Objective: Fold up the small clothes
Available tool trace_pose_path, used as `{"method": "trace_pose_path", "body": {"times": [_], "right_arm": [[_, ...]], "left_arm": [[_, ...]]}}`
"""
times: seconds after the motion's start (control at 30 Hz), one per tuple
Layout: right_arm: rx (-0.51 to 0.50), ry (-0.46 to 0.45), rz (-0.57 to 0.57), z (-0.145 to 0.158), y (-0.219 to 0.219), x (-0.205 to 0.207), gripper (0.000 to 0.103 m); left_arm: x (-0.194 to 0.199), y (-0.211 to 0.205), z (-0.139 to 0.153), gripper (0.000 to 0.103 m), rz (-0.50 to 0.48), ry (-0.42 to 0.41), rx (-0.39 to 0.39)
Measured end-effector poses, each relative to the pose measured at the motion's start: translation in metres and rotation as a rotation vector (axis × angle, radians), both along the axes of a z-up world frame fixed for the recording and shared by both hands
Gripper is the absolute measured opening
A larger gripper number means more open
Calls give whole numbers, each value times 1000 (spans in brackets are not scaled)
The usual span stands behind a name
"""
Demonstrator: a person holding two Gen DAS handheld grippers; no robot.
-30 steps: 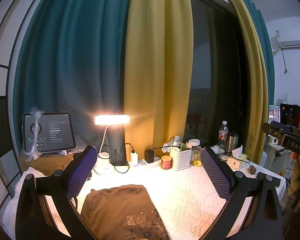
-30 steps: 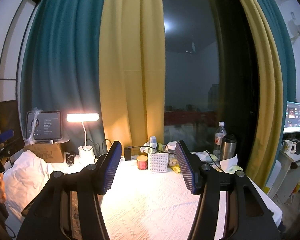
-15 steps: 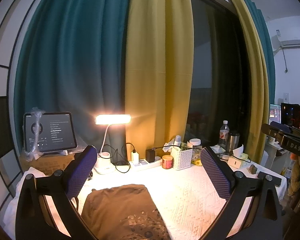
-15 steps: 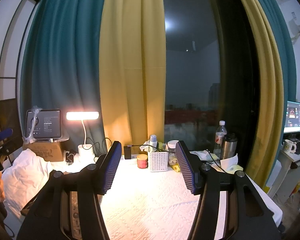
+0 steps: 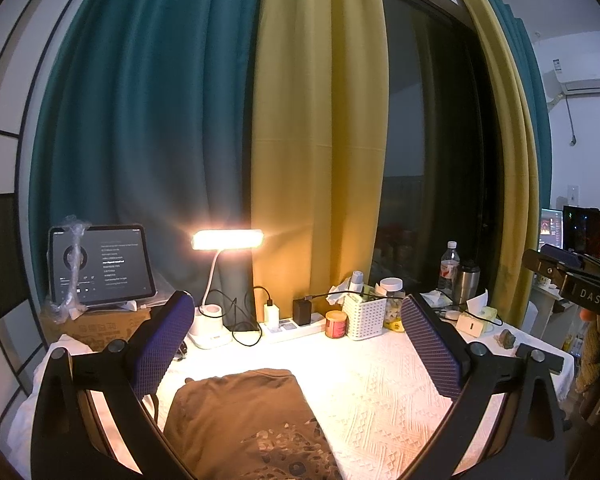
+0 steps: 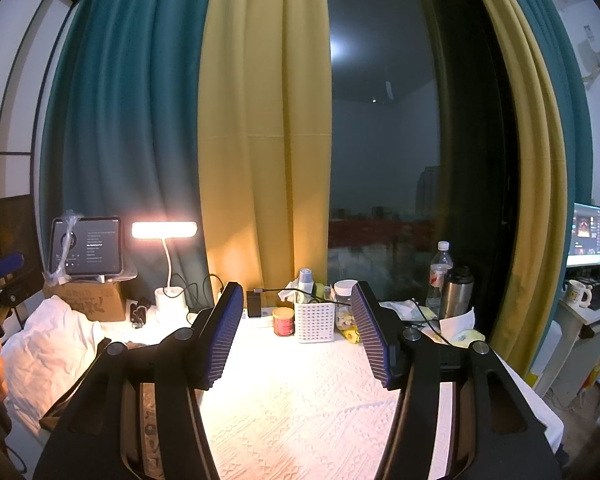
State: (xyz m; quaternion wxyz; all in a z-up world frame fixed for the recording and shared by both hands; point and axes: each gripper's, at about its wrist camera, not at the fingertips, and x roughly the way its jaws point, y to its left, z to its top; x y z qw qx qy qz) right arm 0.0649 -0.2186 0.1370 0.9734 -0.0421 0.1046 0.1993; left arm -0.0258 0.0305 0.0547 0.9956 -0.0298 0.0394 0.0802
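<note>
Both your grippers hang spread over the table, holding nothing.

Left wrist view: your left gripper (image 5: pixel 296 340) stands wide apart, with the brown garment (image 5: pixel 244 424) lying folded on the white textured cloth (image 5: pixel 380 392) below and between its fingers. Right wrist view: your right gripper (image 6: pixel 296 336) is equally wide over bare cloth; the garment shows only as a strip behind its left finger.

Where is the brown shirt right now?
In the left wrist view, the brown shirt lies low on the white tablecloth, in front of the lamp.
</note>
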Motion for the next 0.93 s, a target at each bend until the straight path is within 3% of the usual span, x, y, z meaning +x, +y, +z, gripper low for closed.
{"method": "trace_pose_path", "body": {"times": [0.63,0.8,0.93], "right_arm": [[-2,1,1,0,0,0,59],[-2,2,0,0,1,0,59],[-2,3,0,-1,-1,0,59]], "left_arm": [[1,3,-1,102,7,16,-15],[3,12,-1,102,-54,32,-72],[2,11,-1,102,-48,35,-53]]}}
